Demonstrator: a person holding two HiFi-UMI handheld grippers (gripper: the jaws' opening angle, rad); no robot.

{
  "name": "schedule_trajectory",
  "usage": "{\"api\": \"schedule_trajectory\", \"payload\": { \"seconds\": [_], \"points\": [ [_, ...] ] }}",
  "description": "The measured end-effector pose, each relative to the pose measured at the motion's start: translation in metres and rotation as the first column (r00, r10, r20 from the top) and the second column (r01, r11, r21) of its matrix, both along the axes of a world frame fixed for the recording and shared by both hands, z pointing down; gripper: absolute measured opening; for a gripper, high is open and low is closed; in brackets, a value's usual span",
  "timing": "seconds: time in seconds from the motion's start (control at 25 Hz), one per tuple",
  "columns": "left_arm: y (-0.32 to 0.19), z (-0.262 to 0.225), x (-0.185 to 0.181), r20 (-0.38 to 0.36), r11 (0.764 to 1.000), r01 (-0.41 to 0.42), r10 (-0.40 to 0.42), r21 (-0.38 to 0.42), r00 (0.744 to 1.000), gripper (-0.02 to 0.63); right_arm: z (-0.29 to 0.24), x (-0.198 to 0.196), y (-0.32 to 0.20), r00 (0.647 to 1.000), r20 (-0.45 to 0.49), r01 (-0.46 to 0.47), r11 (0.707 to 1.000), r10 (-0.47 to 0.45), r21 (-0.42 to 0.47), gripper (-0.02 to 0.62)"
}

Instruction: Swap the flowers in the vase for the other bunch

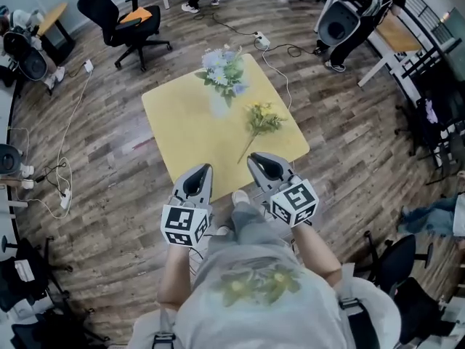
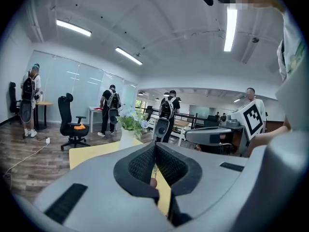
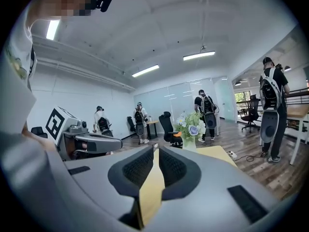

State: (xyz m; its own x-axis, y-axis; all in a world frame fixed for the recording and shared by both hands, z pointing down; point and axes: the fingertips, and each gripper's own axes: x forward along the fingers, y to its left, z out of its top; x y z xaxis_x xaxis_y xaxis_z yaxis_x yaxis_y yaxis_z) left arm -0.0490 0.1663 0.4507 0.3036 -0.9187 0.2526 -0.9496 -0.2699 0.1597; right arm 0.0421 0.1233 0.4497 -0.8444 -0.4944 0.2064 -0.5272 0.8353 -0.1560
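The left gripper (image 1: 205, 168) and the right gripper (image 1: 255, 158) are held side by side at the near edge of the yellow table (image 1: 179, 126), each with its jaws clenched together on nothing. The vase (image 1: 218, 106) stands at the table's far side, holding blue and white flowers (image 1: 224, 67). The yellow bunch (image 1: 263, 118) lies flat to its right and nearer, with its stem end close to the right gripper's tips.

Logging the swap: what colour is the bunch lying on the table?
Loose bunch: yellow, best in head view.
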Motion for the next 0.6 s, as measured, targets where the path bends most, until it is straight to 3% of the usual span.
{"api": "schedule_trajectory", "payload": {
  "seconds": [0.48, 0.6],
  "points": [
    [-0.131, -0.004, 0.003, 0.018, 0.996, 0.087, -0.087, -0.017, 0.996, 0.017, -0.021, 0.010, -0.153, 0.997, 0.019, 0.078, 0.997, -0.078, 0.013, 0.049],
    [-0.148, -0.003, 0.000, 0.017, 0.993, 0.117, -0.117, -0.022, 0.993, 0.017, -0.022, 0.005, -0.182, 0.994, 0.019, 0.105, 0.994, -0.105, 0.010, 0.110]
  ]
}}
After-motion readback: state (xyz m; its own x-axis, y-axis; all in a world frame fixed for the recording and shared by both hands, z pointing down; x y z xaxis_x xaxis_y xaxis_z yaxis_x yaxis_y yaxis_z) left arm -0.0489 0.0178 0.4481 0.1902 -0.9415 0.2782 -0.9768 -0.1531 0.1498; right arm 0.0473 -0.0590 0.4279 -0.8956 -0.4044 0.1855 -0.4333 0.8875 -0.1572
